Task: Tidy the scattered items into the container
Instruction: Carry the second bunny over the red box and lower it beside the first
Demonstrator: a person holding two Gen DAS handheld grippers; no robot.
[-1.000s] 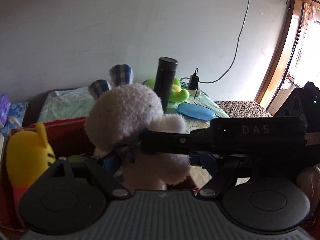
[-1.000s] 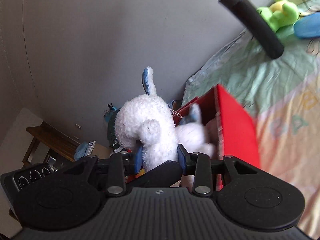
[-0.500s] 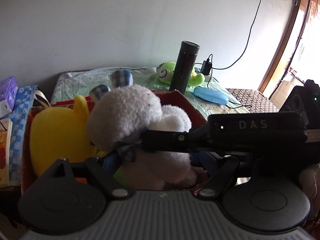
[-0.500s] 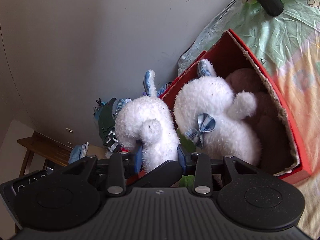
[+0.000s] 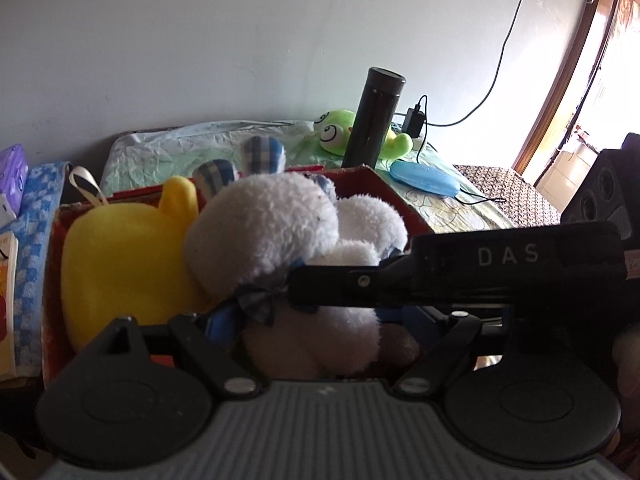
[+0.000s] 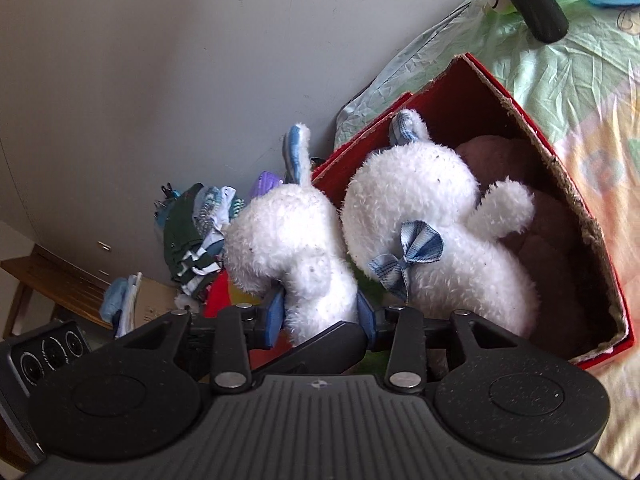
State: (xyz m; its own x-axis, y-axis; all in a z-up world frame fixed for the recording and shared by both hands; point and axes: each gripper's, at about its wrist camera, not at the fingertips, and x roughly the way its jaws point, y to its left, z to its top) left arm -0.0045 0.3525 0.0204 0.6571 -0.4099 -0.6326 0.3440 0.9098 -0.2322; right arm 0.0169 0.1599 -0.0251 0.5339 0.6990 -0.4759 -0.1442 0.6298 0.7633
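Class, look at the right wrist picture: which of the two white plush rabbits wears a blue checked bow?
The white rabbit in the red box, on the right, wears the bow. The other rabbit, clamped in the right hand-held gripper, shows none.

White capital letters "DAS" stand on a black bar [image 5: 508,256] crossing the left wrist view above the fingers. No other lettering is readable in either view.

Two white plush rabbits: one with bow [image 6: 432,248] is sitting inside the red cardboard box [image 6: 576,200], ears up, beside a yellow plush [image 5: 120,256]; second rabbit [image 6: 296,240] is hanging just outside its rim.
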